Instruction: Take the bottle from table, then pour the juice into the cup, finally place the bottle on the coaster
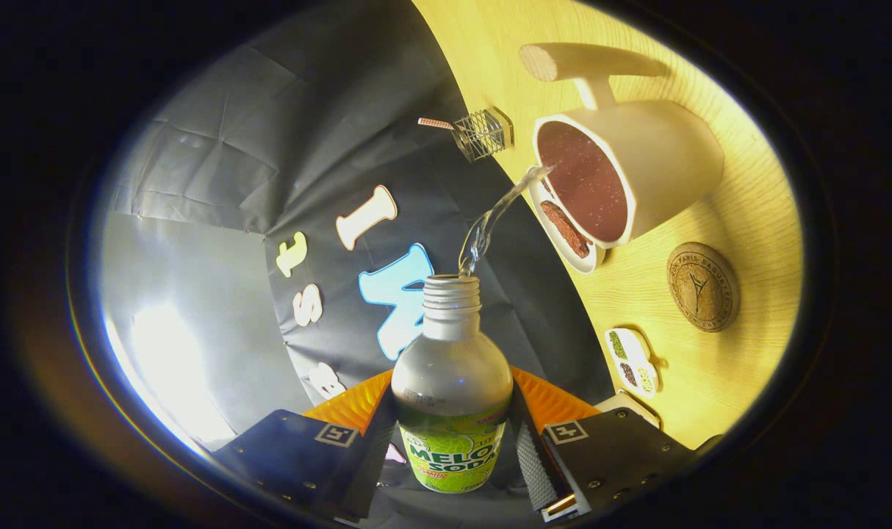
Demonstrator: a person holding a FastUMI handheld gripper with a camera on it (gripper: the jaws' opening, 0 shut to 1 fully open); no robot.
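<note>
My gripper (452, 448) is shut on a clear plastic bottle (452, 382) with a green label; both fingers press its sides. The bottle is uncapped and tipped over sideways. A thin clear stream (497, 213) runs from its mouth to the rim of a white cup (637, 169) with a dark inside, which stands on the wooden table (754, 213) beyond the fingers. A round cork coaster (702, 286) lies on the table beside the cup, with nothing on it.
A white saucer (567, 231) holding a brown piece sits against the cup. A small wire rack (483, 134) stands past the cup at the table edge. A little white dish (632, 360) with coloured bits lies near the coaster, closer to the fingers.
</note>
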